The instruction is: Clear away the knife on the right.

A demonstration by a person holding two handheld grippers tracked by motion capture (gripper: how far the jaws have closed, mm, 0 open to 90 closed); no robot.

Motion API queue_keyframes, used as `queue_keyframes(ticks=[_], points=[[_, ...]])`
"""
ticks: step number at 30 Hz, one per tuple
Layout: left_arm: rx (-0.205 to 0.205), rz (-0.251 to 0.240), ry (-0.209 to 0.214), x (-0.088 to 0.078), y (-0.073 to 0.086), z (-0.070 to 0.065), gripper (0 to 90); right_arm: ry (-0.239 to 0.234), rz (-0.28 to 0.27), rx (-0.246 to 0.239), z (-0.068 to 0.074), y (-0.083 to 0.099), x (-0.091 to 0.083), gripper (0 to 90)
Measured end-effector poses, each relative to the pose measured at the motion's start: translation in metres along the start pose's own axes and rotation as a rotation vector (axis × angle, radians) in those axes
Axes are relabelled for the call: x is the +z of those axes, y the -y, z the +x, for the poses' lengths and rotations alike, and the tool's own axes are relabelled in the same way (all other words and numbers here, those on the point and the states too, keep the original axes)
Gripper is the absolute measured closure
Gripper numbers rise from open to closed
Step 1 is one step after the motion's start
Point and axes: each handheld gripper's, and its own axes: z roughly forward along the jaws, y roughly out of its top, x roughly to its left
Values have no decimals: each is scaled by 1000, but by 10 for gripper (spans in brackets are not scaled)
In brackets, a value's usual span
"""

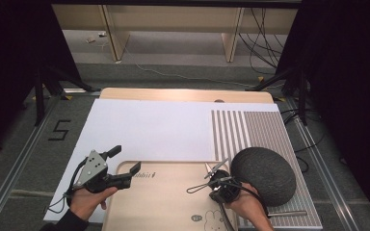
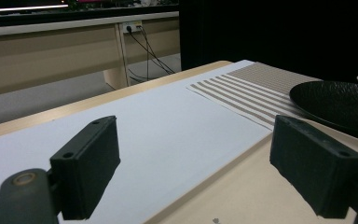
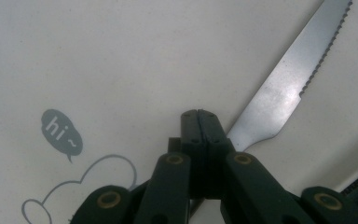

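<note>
Knife (image 3: 291, 81) held in the right gripper (image 3: 200, 116) is the thing in hand here: the two black jaws are pressed flat together on its handle end, and the serrated steel blade runs out past them, up and to the right in the right gripper view. In the high view the right gripper (image 1: 220, 179) sits over the pale tray (image 1: 164, 202), with the blade (image 1: 217, 167) pointing away from the person toward the striped mat. Pinching the knife near the handle, blade outward, looks like a carrying hold that keeps the edge clear of the hand.

The left gripper (image 2: 186, 163) is spread wide and holds nothing; in the high view it (image 1: 123, 166) hovers at the tray's left rim, probably waiting or ready to steady the tray.

Beneath the knife, the tray's surface carries a printed cartoon outline and a "hi~" speech bubble (image 3: 61, 133). Apart from the gripped knife above it, I can see nothing lying in the tray. Just beside the right hand, a dark textured plate (image 1: 264, 174) rests on the striped mat (image 1: 255, 130), and it appears bare. Mat, tray and a white sheet (image 1: 149, 130) all lie on the wooden counter (image 1: 183, 94).
</note>
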Motion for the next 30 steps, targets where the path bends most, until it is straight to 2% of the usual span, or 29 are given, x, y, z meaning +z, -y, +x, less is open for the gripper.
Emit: queue_keyframes(ticks=[15, 30], points=[[-3, -1, -1, 0, 0, 0, 156, 9, 7, 42, -8, 9, -4, 900], [-4, -2, -1, -1, 0, 0, 156, 4, 5, 61, -14, 15, -7, 900]])
